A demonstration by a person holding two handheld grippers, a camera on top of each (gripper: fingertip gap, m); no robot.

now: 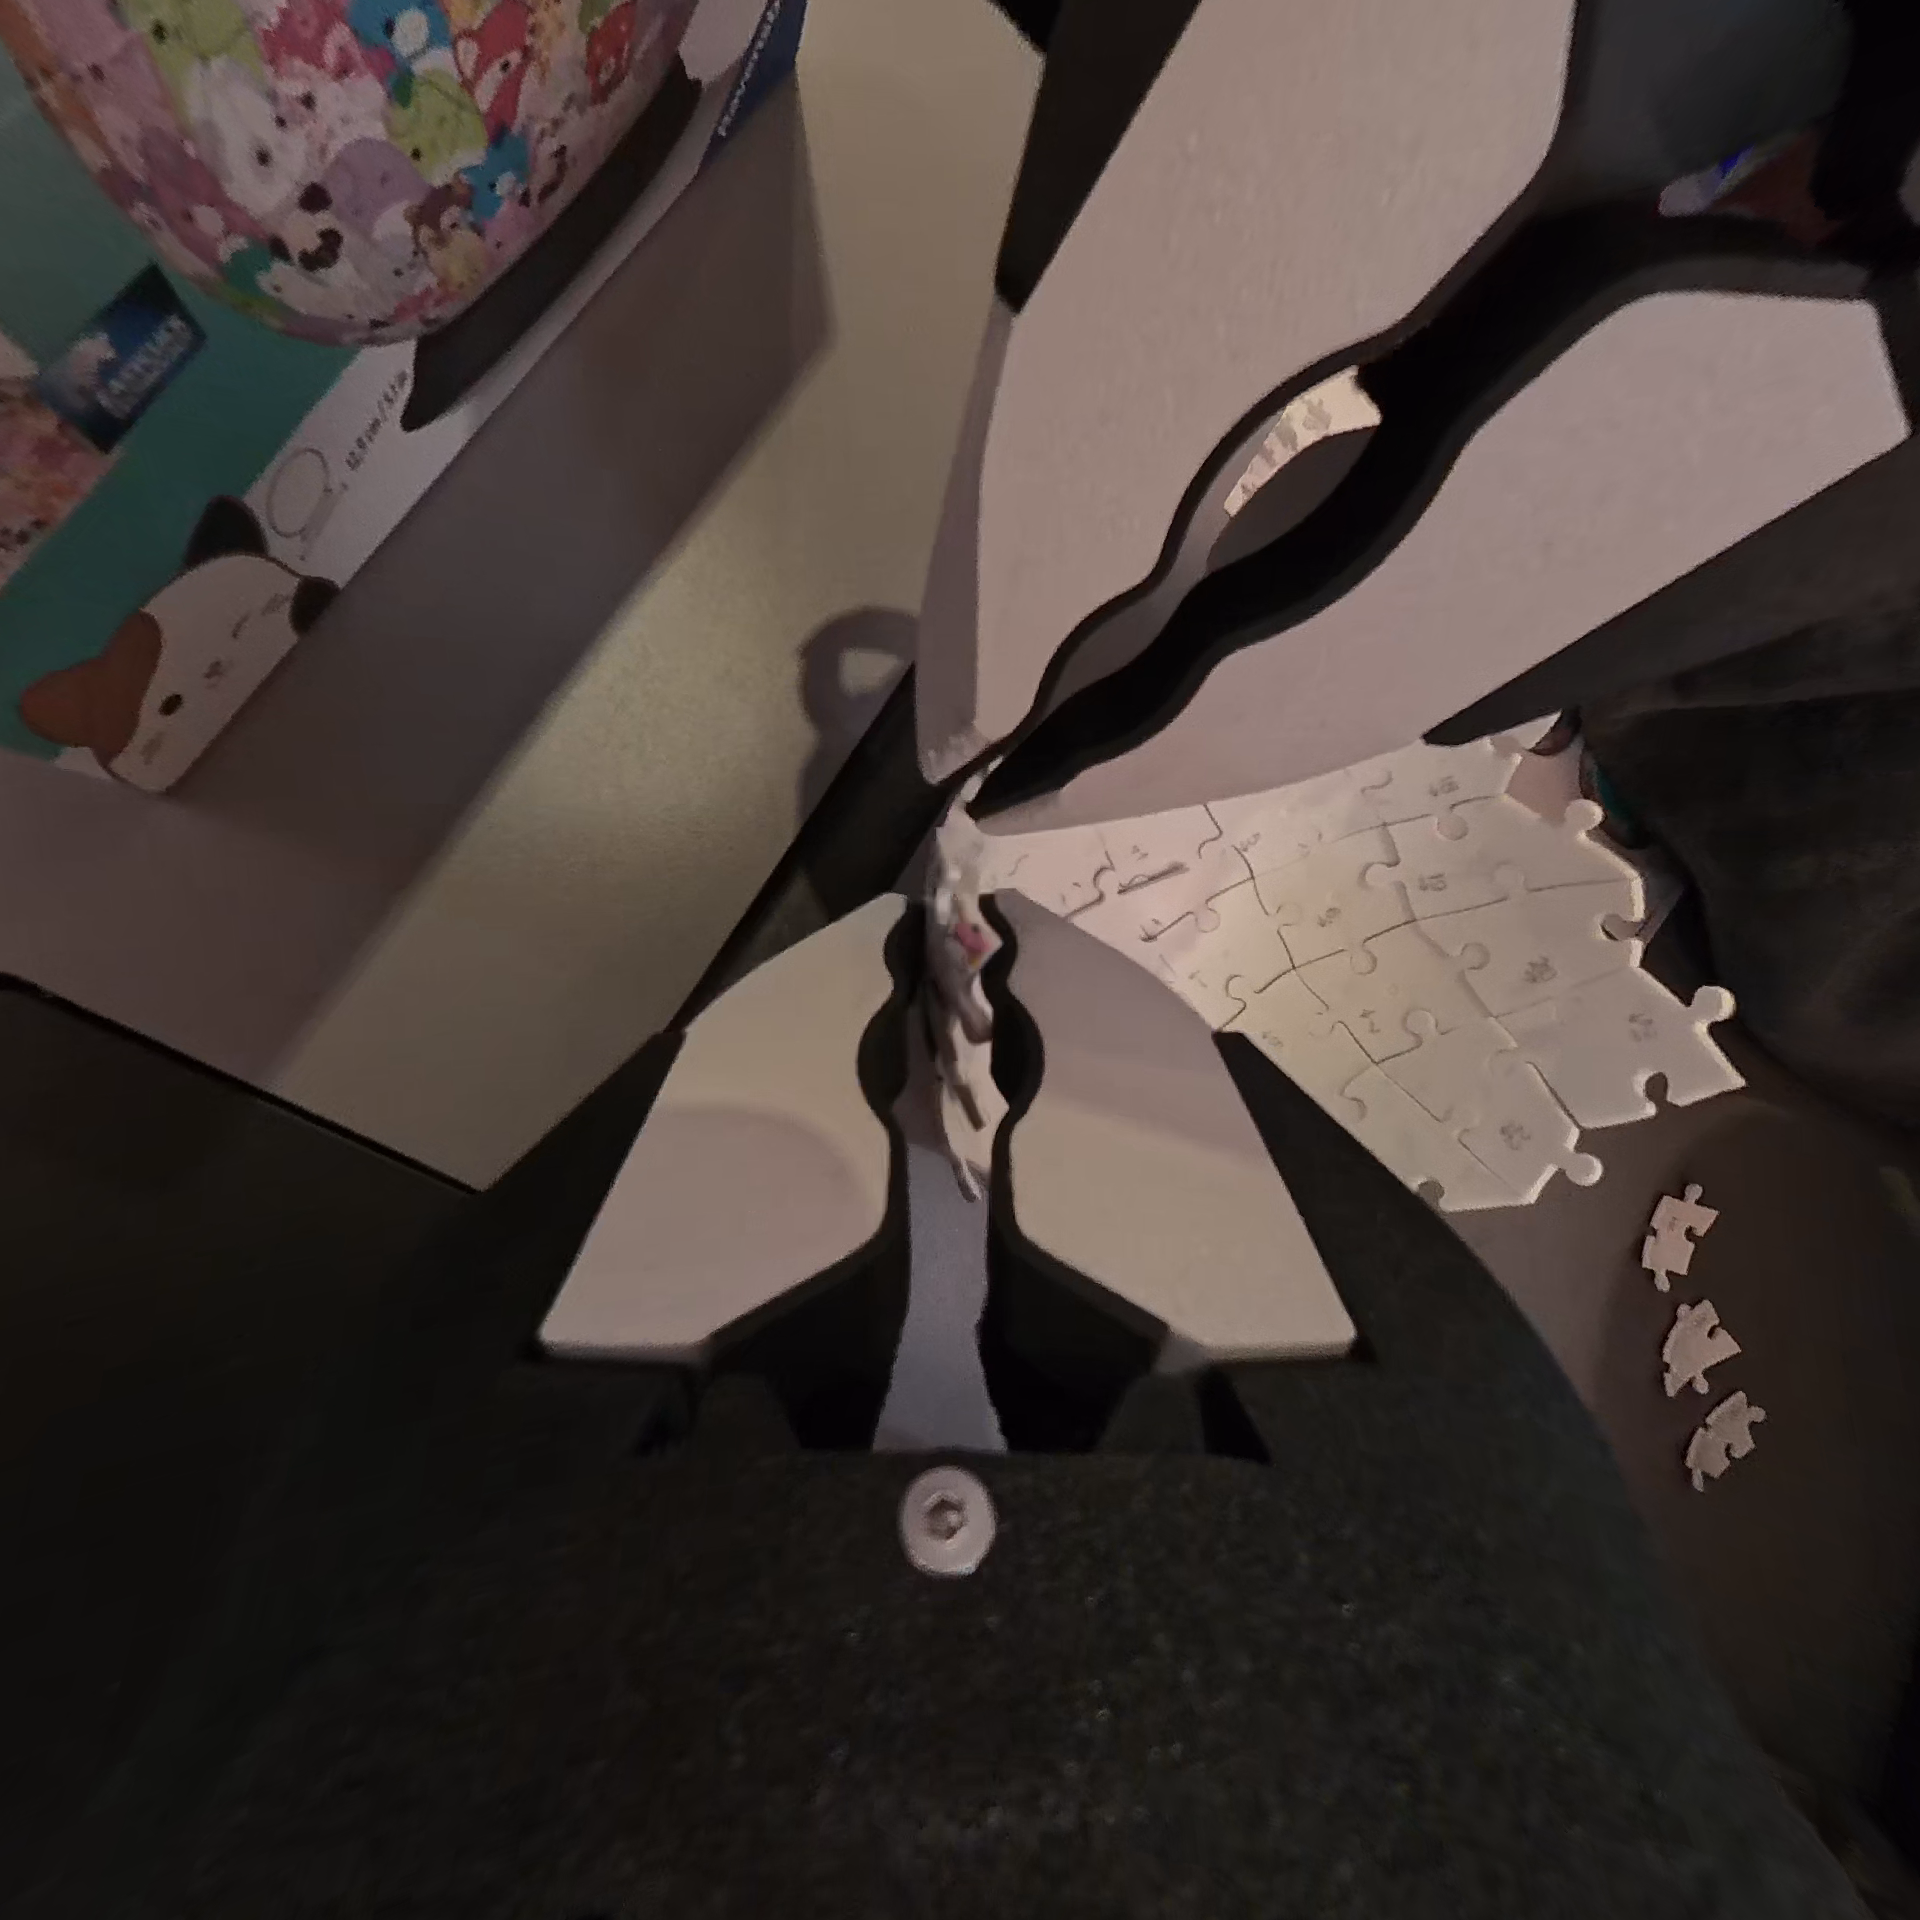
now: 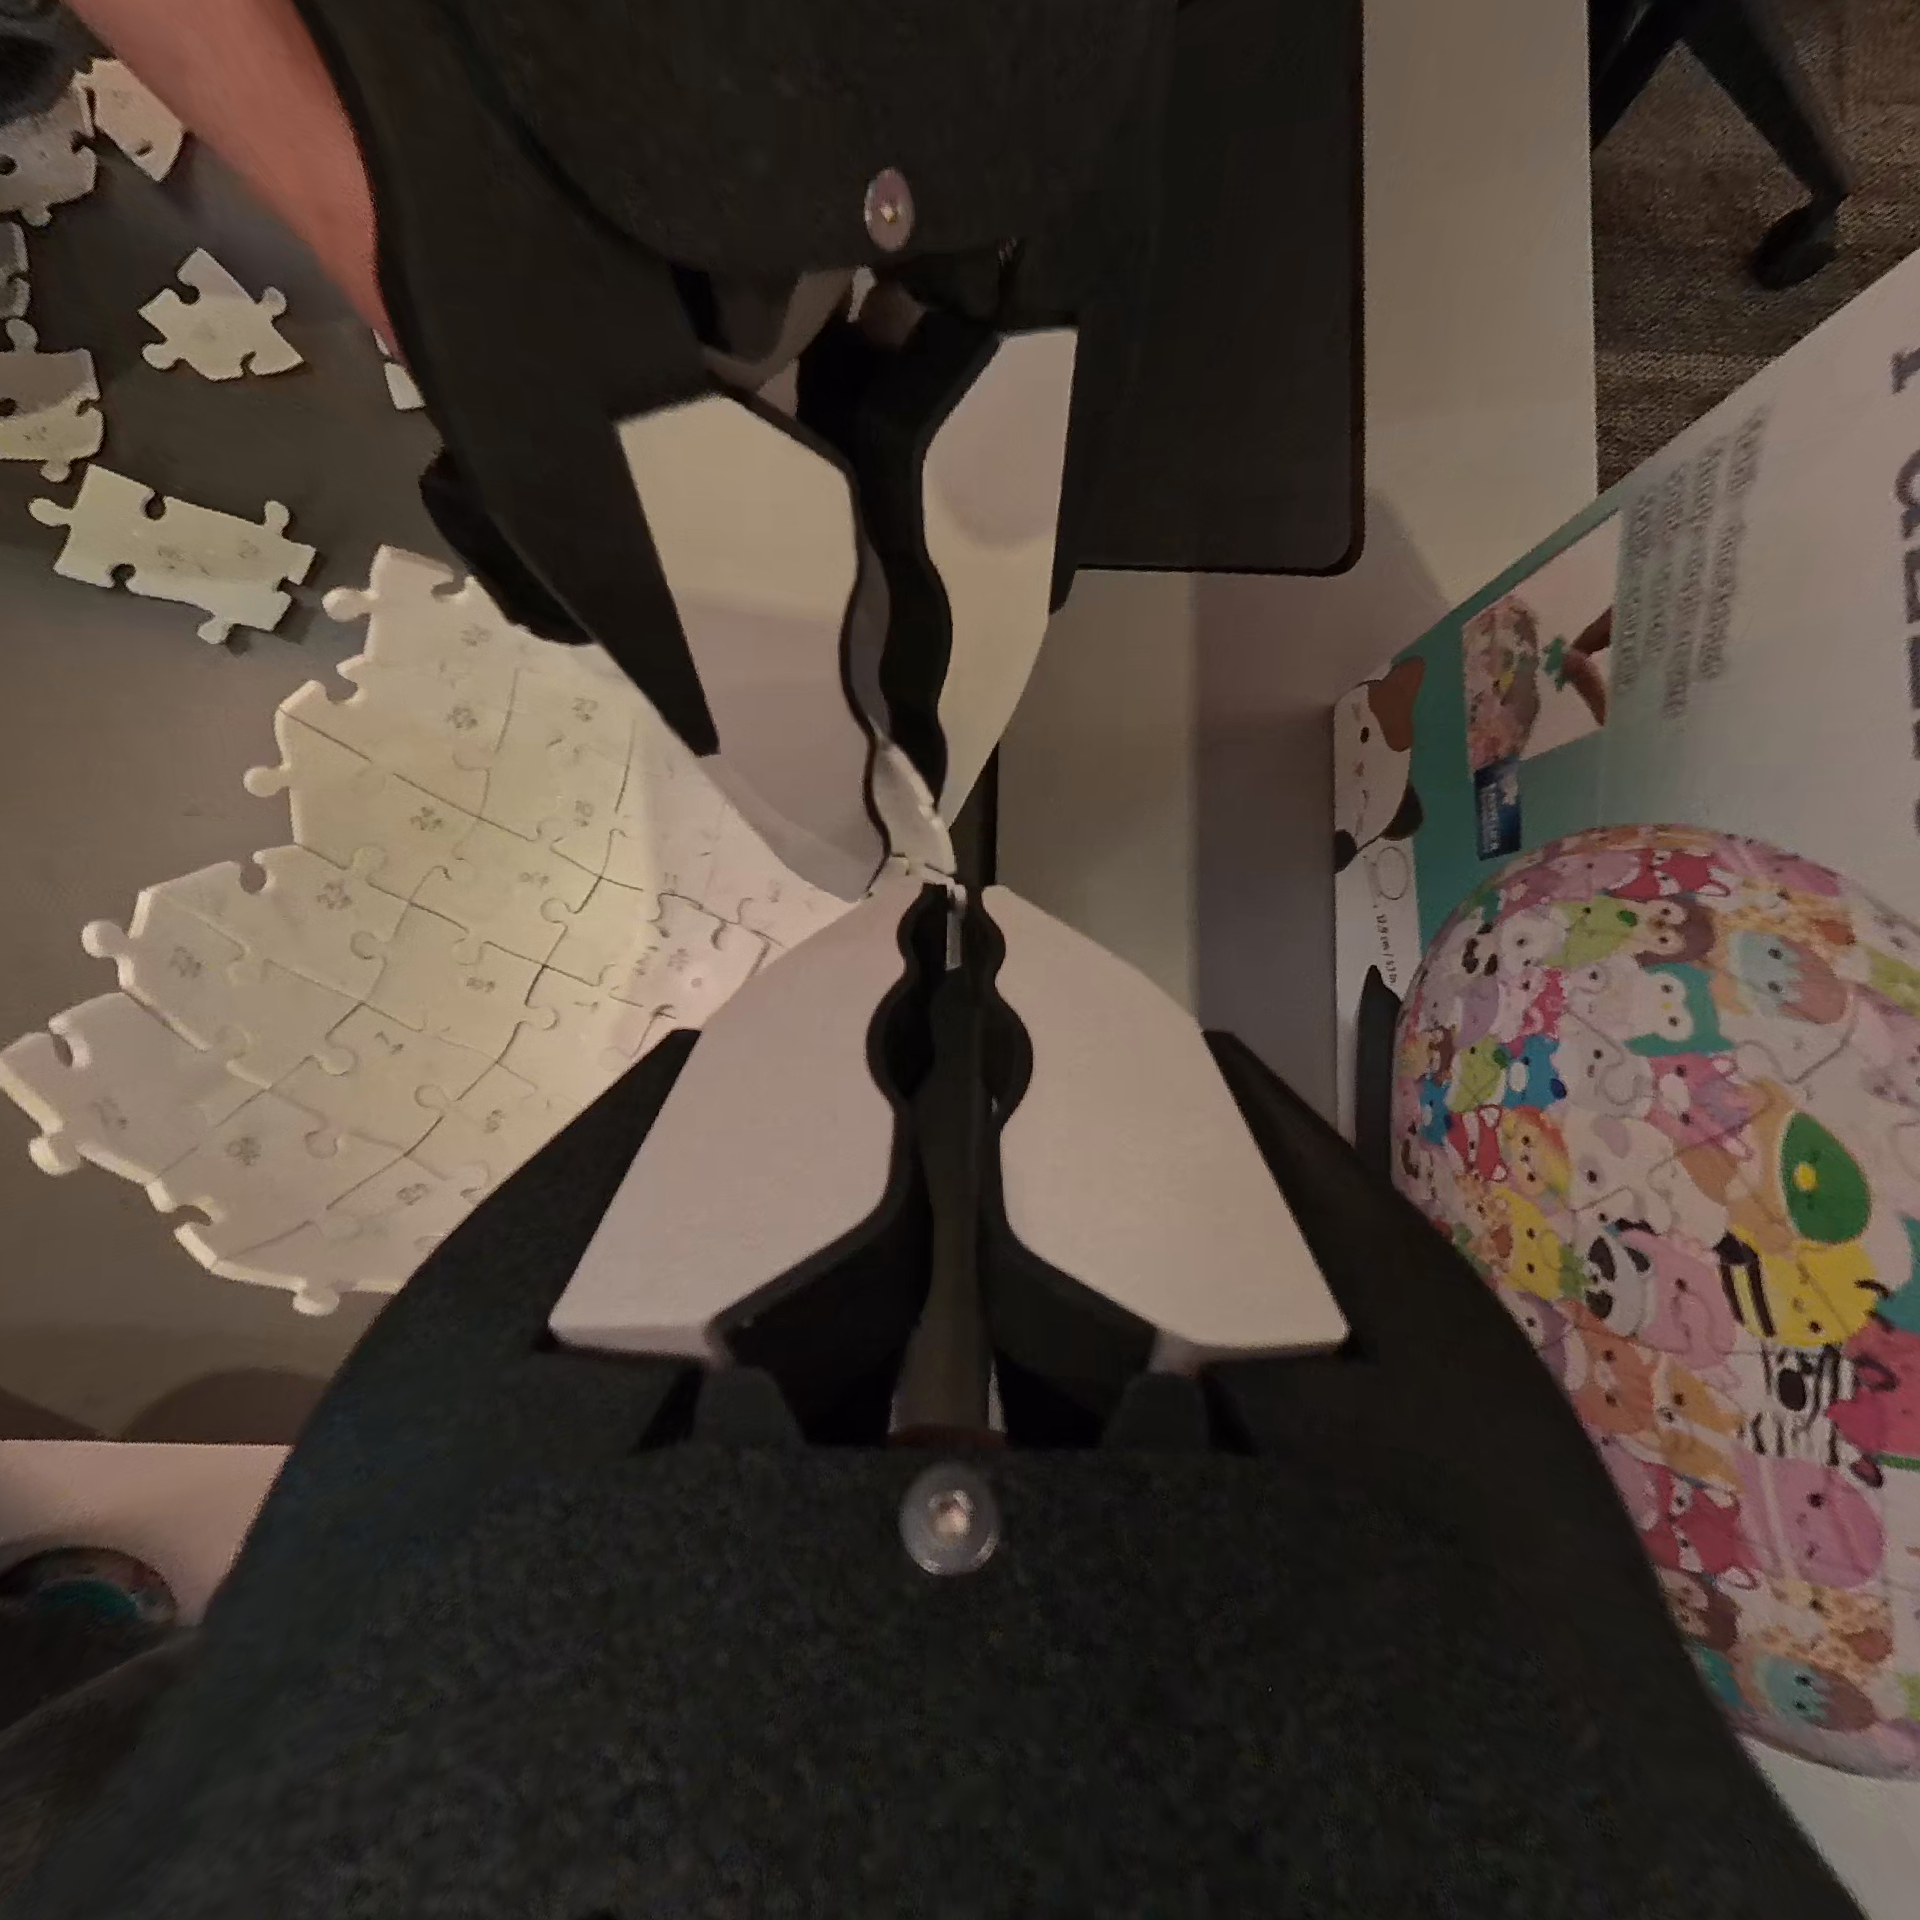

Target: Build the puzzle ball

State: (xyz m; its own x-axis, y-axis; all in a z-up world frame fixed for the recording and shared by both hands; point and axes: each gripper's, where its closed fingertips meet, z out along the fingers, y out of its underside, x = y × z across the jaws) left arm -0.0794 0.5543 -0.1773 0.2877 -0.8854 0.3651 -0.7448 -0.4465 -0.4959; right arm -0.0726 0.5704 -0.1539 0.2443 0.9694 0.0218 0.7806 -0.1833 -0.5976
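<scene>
The joined section of the puzzle ball (image 2: 416, 935) is a curved white shell of numbered pieces, back side up, left of centre; it also shows in the left wrist view (image 1: 1455, 987). My left gripper (image 1: 951, 904) is shut on the shell's rim, seen edge-on between its fingers. It enters the right wrist view (image 2: 914, 821) from the top. My right gripper (image 2: 951, 894) is shut on a thin puzzle piece (image 2: 951, 935) held edge-on, tip to tip with the left gripper at the rim. It enters the left wrist view (image 1: 971, 790) from the upper right.
The puzzle box (image 2: 1662, 1143), printed with a colourful ball, lies at the right; it also shows in the left wrist view (image 1: 312, 208). Loose white pieces (image 2: 177, 551) lie on the grey mat; a few more lie beside the shell (image 1: 1694, 1340). A black flat object (image 2: 1195, 312) lies behind. My left and right fingertips are right by each other.
</scene>
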